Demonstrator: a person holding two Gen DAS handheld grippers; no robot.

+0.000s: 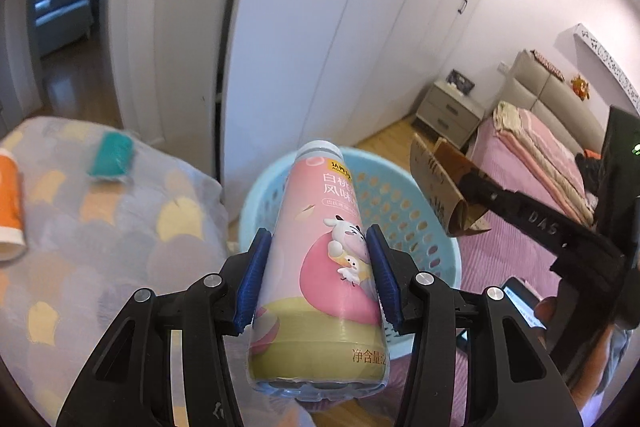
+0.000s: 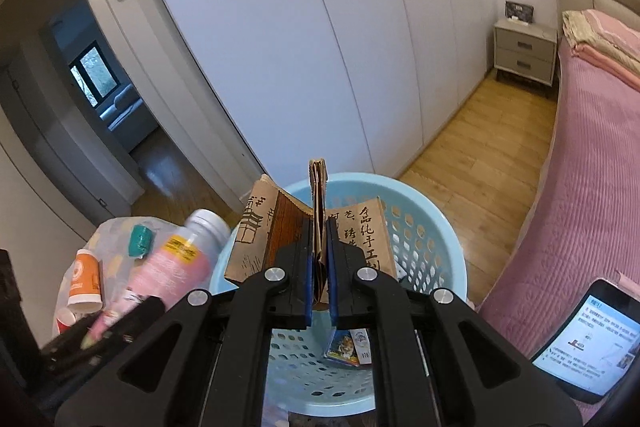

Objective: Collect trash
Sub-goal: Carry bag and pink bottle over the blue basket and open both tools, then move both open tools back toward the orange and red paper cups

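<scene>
Left wrist view: my left gripper [image 1: 318, 275] is clamped on the pink bottle [image 1: 320, 259], cap pointing at the blue basket [image 1: 440, 251] for dropping.

Right wrist view: my right gripper [image 2: 319, 267] pinches the brown paper bag [image 2: 316, 223] directly above that basket [image 2: 448, 267], ready for release; wrappers already lie inside.

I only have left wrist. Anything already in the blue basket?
Observer: Yes. Right wrist view shows a small colourful packet lying on the floor of the blue basket.
Operator: How is the right gripper holding the paper bag?
Observer: The right gripper is shut on the brown paper bag at its folded middle, directly above the basket opening.
Operator: Any trash left outside that I can't see?
Observer: Beside the orange cup on the patterned cloth there is a red-and-white cup, which your view lacks.
</scene>
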